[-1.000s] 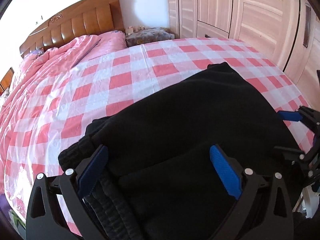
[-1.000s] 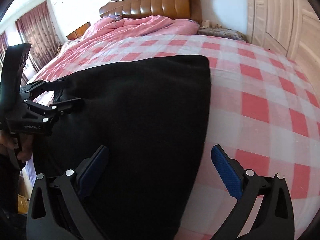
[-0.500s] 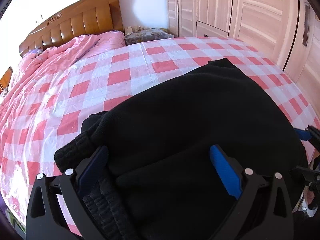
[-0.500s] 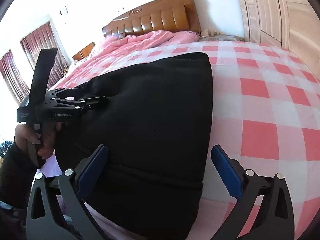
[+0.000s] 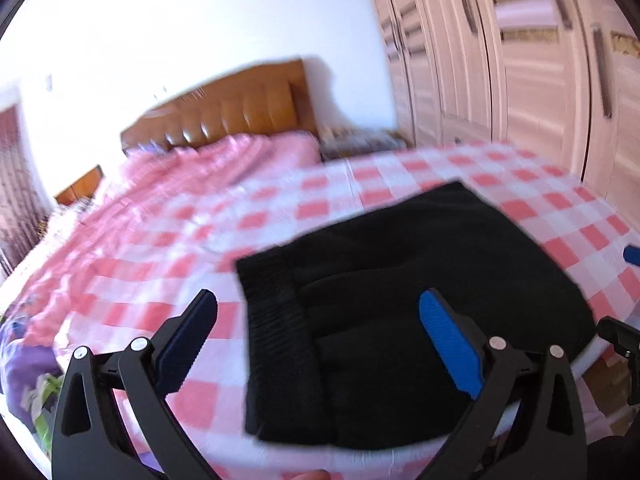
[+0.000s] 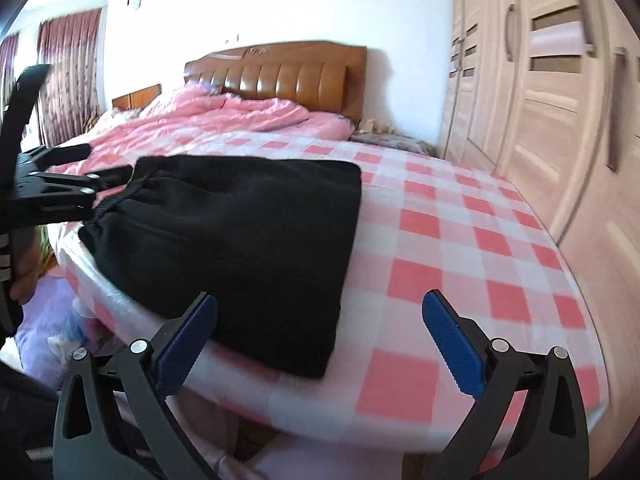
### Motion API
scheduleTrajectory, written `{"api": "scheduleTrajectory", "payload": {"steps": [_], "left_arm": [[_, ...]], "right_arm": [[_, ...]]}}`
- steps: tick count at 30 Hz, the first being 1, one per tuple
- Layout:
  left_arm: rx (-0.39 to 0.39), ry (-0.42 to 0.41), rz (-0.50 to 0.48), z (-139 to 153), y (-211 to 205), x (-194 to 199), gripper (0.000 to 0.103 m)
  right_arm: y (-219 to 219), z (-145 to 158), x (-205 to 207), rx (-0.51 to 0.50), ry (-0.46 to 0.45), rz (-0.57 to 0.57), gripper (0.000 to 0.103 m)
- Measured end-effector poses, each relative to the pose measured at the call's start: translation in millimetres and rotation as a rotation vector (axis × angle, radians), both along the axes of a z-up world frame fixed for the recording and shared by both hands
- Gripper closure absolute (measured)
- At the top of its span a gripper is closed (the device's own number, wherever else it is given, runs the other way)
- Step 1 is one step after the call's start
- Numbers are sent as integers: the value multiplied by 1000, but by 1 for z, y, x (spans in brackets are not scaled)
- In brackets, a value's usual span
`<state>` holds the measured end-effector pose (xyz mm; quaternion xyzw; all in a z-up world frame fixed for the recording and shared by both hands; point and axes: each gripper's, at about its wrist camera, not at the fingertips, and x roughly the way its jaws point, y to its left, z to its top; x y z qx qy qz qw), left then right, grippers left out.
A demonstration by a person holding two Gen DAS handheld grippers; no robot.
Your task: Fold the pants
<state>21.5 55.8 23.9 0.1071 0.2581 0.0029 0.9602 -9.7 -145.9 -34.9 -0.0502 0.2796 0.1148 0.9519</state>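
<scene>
Black pants (image 5: 400, 296) (image 6: 248, 232) lie folded into a thick rectangle at the near edge of the bed, their ribbed waistband (image 5: 280, 320) on the left side. My left gripper (image 5: 316, 312) hovers open above and in front of the pants, nothing between its blue pads. My right gripper (image 6: 318, 312) is also open and empty, pulled back off the bed's near edge, right of the pants' corner. The left gripper (image 6: 72, 184) appears at the left of the right wrist view, held by a hand, beside the waistband.
The bed carries a pink-and-white checked sheet (image 6: 460, 248), with a rumpled pink quilt (image 6: 224, 116) near the wooden headboard (image 6: 280, 72). Pale wardrobe doors (image 6: 560, 100) line the right side. Curtains (image 6: 68, 72) hang at far left. Purple cloth (image 5: 24, 368) lies below the bed's left edge.
Both grippers have drawn back and risen away from the pants, which now lie flat, untouched and smaller in view. The left wrist view is motion-blurred.
</scene>
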Motion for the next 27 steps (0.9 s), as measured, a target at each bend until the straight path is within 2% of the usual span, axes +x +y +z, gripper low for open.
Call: {"api": "scheduleTrajectory", "payload": {"steps": [4,5,8,12,14,17,27], "left_arm": [[-7,-110,119,18,3,-48,2],[-3,-131,117,18,2,-54,2],[58,-65,61,7,-13,-54,2],[-5,55,13,-11,-16,-43,2],[-1,89,0,-19,-18,-41,2],[18,98,-6,-27,-23,-43,2],[-27,109,15,-32,-14,-45,2]], "right_arm": [[-8,12,-22,20,-42,-16,4],[-8,16,-26,18,-49,-16,4],[-6,17,-33,20,-49,-10,4],[8,11,-34,-5,-29,31,4],[12,7,-33,-16,-15,37,4],[10,3,-32,1,7,28,4],[12,2,-32,-2,11,30,4]]}}
